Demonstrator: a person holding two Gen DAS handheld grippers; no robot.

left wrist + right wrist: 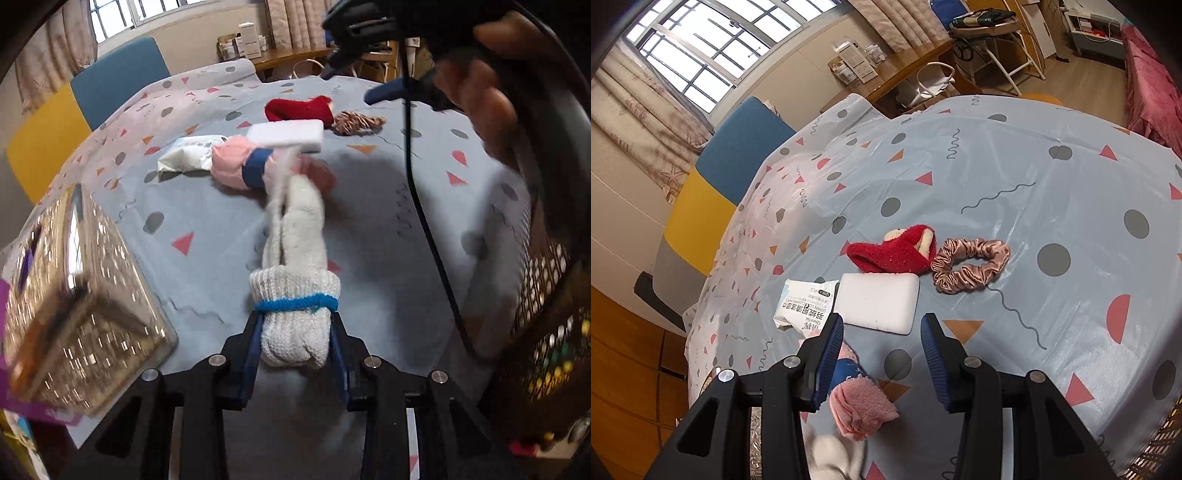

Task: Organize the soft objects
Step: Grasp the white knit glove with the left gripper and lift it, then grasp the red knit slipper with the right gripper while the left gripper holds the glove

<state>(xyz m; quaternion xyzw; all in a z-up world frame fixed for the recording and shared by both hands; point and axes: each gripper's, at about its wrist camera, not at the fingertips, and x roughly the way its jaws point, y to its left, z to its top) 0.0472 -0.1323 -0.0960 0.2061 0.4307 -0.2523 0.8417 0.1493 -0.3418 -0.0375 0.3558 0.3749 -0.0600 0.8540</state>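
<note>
We hold the white sock bundle [295, 295] clamped in our left gripper [295, 354], above the desk [388, 221]; its far end is blurred. Beyond lie a pink sock roll [240, 166], a wipes packet [805, 306] whose print reads "DOWN", the rest too small to read, a white sponge [879, 302], a red sock [890, 253] and a pink scrunchie [971, 266]. Our right gripper [882, 358] hangs over them with fingers spread, holding nothing. A glittery box [81, 302] and a mesh basket [546, 325] are cut off at the sides

Your worktop [1052, 177] wears a patterned blue cloth; on it lie red sock [890, 253], pink scrunchie [971, 264], white sponge [877, 302], wipes packet [805, 302], pink sock [858, 410].
</note>
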